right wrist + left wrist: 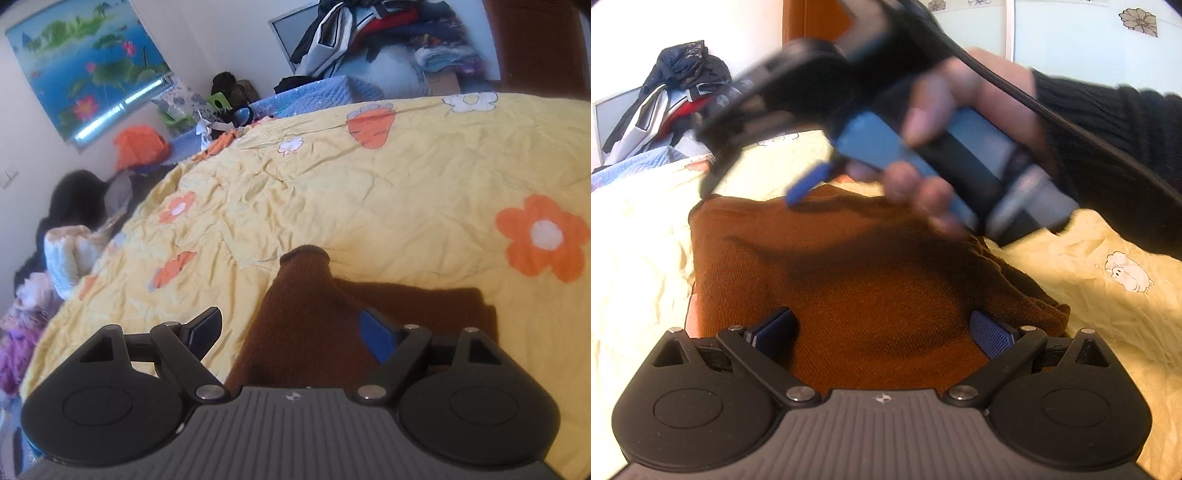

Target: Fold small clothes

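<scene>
A brown knitted garment lies flat on the bed, on a crumpled yellow bedspread printed with orange flowers and, nearer one edge, a small white sheep. Seen from the right wrist, one narrow part of the knit runs up and away from the rest, ending in a rounded cuff-like tip.

The left hand-held gripper hangs low over the near end of the garment with its jaws spread wide — the blue pads stand on either side of bare brown knit and pinch nothing. The right hand-held gripper is just as wide: its dark finger hangs over the yellow cloth, its blue one over the brown fabric, and I cannot see either pressing down. From the left wrist the right tool shows blurred above the far end of the garment, gripped by a hand in a black ribbed sleeve, a black cable trailing from it.

Beyond the bed there is a blue quilted basket; what lies inside I cannot make out. Behind it a heap of clothes is piled against the wall — more dark and pale bundles sit on the floor side of the bed, under a lotus-pond picture.
</scene>
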Demonstrator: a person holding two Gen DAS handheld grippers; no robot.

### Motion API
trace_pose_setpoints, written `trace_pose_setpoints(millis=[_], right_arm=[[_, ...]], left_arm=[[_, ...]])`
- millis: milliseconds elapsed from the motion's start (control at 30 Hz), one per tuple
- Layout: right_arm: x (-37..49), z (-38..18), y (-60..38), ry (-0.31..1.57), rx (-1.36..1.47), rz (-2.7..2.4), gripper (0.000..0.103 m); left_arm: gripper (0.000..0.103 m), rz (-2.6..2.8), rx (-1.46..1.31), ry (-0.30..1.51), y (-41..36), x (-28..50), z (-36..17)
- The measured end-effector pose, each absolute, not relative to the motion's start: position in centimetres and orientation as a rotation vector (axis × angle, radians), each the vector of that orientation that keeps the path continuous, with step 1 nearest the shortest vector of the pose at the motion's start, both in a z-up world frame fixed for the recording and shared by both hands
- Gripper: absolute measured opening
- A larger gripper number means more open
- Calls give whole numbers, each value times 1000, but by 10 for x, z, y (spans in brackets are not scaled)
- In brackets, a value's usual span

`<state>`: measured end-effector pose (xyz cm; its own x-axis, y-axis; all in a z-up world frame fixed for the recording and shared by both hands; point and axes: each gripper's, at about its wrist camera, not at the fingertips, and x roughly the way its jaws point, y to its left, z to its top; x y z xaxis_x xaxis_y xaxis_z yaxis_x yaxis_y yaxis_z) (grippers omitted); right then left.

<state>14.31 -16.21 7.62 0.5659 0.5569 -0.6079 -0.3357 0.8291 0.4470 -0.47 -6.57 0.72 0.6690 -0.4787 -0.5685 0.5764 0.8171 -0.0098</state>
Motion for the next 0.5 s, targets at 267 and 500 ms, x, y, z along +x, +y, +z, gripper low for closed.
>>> trace_pose_setpoints(millis=[267, 500], right_arm=[[138, 63, -192, 852, 373, 489, 85], [131, 75, -257, 826, 327, 333, 91]], left_arm=[[103, -579, 120, 567, -46, -14, 29], [102, -382, -240, 685, 31, 69, 43]])
